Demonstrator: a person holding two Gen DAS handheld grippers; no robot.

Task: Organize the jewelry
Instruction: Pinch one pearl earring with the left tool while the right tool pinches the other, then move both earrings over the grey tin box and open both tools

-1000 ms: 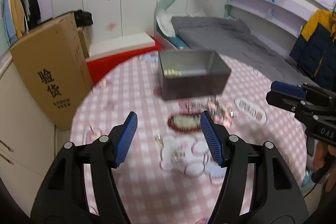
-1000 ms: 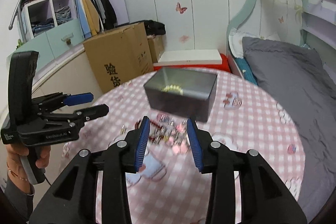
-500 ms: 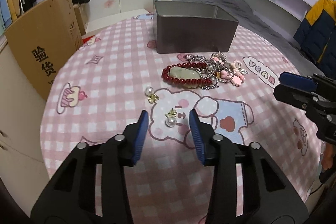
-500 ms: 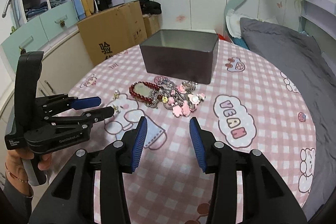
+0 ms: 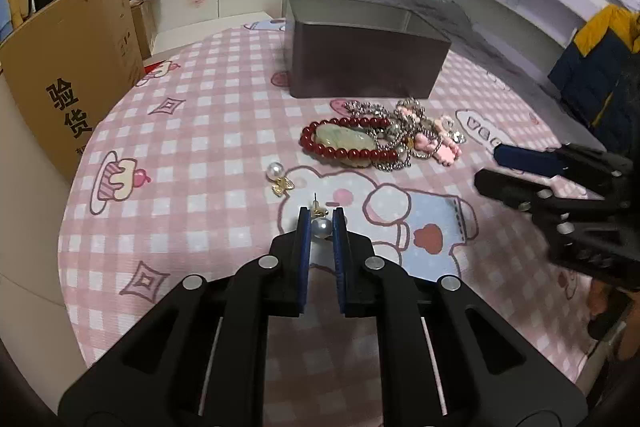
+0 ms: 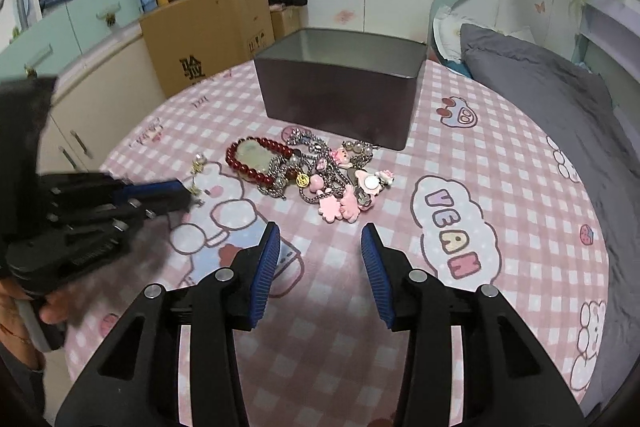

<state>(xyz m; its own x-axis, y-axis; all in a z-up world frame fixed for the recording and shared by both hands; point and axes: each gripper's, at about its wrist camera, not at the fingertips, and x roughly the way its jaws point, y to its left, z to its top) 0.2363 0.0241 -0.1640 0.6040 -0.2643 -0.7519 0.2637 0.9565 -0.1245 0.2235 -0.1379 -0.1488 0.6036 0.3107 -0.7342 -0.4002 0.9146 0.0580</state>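
My left gripper [image 5: 322,219] is shut on a pearl earring [image 5: 321,227] low on the pink checked tablecloth [image 5: 192,155]. A second pearl earring [image 5: 277,174] lies a little to its far left. A red bead bracelet [image 5: 344,145] around a pale green stone and a tangle of silver chains and pink charms [image 5: 420,135] lie in front of the open grey tin box [image 5: 360,63]. My right gripper [image 6: 320,247] is open and empty, just short of the charm pile [image 6: 340,187]. The box [image 6: 340,95] stands behind it.
A cardboard carton [image 5: 68,67] stands off the table's left edge, and a bed [image 6: 560,99] lies to the right. The right gripper [image 5: 560,187] shows at the right of the left wrist view. The left gripper [image 6: 160,195] shows at the left of the right wrist view.
My left gripper came down to the table and closed its fingers on the near pearl earring. My right gripper dropped lower toward the charm pile and stays open.
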